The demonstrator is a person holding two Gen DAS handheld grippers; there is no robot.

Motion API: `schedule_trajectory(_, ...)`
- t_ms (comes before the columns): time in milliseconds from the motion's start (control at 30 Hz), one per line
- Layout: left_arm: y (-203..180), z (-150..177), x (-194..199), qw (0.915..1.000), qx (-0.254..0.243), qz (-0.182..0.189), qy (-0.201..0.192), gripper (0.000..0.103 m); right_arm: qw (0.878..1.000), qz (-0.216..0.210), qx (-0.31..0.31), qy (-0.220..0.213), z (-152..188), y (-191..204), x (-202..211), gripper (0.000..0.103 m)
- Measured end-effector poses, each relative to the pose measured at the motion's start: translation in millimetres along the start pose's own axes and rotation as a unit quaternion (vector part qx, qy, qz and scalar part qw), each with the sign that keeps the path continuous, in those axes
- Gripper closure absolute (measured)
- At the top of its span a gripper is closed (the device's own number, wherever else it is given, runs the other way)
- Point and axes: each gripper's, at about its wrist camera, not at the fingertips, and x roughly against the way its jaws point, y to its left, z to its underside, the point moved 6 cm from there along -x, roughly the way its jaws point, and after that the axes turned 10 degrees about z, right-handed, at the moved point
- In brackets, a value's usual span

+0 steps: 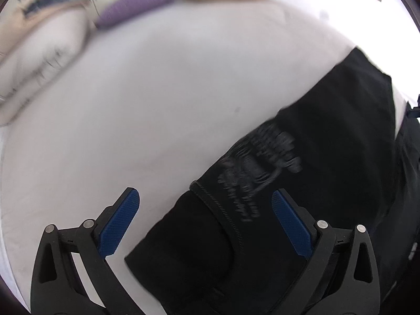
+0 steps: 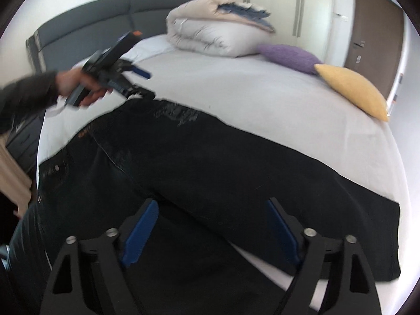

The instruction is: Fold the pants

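Observation:
Black pants (image 2: 210, 162) lie spread across the white bed sheet (image 2: 236, 89), with the waist at the left and a leg running to the right. A grey print (image 1: 257, 162) marks the fabric. In the left wrist view my left gripper (image 1: 205, 191) is open over a folded edge of the pants (image 1: 328, 131), its blue pads (image 1: 118, 225) clear of the cloth. The right wrist view shows that left gripper (image 2: 147, 84) in a person's hand, above the far edge of the pants. My right gripper (image 2: 212, 202) hovers open over the pants' near side, with nothing pinched.
A folded duvet (image 2: 210, 34), a purple cushion (image 2: 288, 57) and a yellow cushion (image 2: 354, 89) sit along the far side of the bed. A dark headboard (image 2: 105, 18) stands behind and a dark nightstand (image 2: 23, 141) at the left. A brown door (image 2: 375, 26) is at the right.

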Motion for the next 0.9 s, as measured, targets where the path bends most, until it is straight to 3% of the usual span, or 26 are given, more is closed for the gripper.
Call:
schedule_trajectory(133, 26, 11, -43, 0.9978, -0.003, 0.015, 0.065, 0.011, 0.999, -0.012, 0.030, 0.011, -10, -1, -27, 0.037)
schedule_trajectory(167, 32, 12, -46, 0.9978, 0.007, 0.027, 0.060, 0.012, 0.999, -0.015, 0.034, 0.011, -14, -1, -32, 0.038)
schedule_trajectory(233, 42, 9, -46, 0.9982, 0.013, 0.035, 0.047, 0.023, 0.999, -0.022, 0.040, 0.012, -25, -1, -44, 0.042)
schedule_trajectory(367, 49, 4, -46, 0.9980, 0.002, 0.040, 0.048, 0.069, 0.998, -0.030, 0.053, 0.012, -51, 3, -66, 0.043)
schedule_trajectory(433, 49, 3, -47, 0.9984, -0.013, 0.024, 0.050, 0.076, 0.998, -0.029, 0.060, 0.011, -68, 7, -78, 0.043)
schedule_trajectory(500, 52, 4, -44, 0.9990, -0.013, 0.012, 0.042, 0.091, 0.997, -0.027, 0.072, 0.008, -83, 13, -86, 0.043)
schedule_trajectory(633, 47, 18, -21, 0.9986, -0.030, -0.041, -0.010, 0.098, 0.994, -0.023, 0.102, 0.011, -107, 22, -103, 0.046)
schedule_trajectory(900, 17, 42, 17, 0.9889, -0.057, -0.094, -0.100, 0.100, 0.985, -0.012, 0.169, 0.019, -137, 41, -128, 0.048)
